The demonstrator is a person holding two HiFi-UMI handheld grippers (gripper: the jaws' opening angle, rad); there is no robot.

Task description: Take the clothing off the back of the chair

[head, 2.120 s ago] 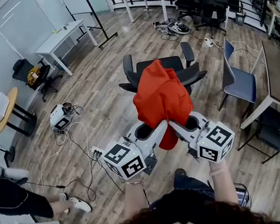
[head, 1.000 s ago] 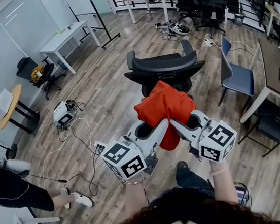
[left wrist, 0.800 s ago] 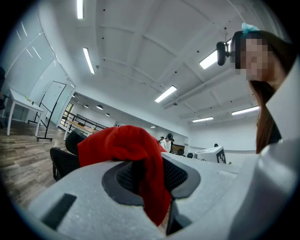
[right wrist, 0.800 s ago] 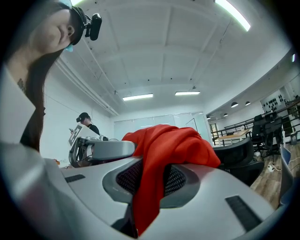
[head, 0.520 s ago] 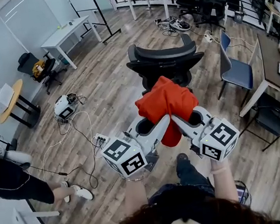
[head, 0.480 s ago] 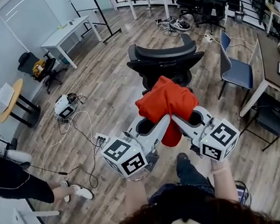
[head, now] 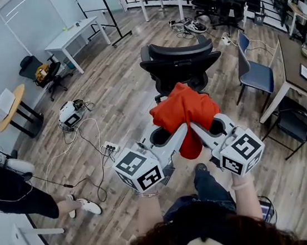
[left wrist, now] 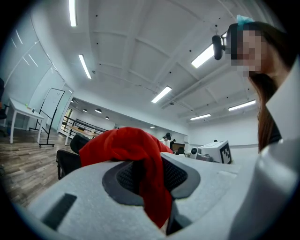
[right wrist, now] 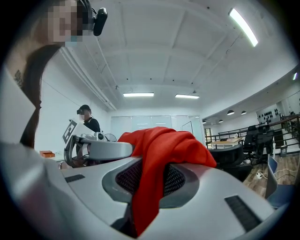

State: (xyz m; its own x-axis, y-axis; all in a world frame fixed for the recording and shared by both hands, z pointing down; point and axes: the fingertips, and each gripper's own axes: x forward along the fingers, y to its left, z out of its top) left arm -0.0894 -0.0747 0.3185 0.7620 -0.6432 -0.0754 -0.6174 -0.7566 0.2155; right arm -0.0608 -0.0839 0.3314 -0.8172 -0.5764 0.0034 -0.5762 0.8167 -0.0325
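While the person stands with both arms out, the left hand-held gripper (head: 181,130) and the right hand-held gripper (head: 194,127) meet tip to tip. Each has its jaws narrowed and pinched on the crumpled red fabric garment (head: 184,109). The cloth bunches above the jaws, and a tail of it hangs down between the two tools. At twelve o'clock beyond it, the black mesh office chair (head: 181,65) stands on the wooden plank floor (head: 122,95). A blue chair (head: 255,76) sits at two o'clock beside a dark counter (head: 299,77).
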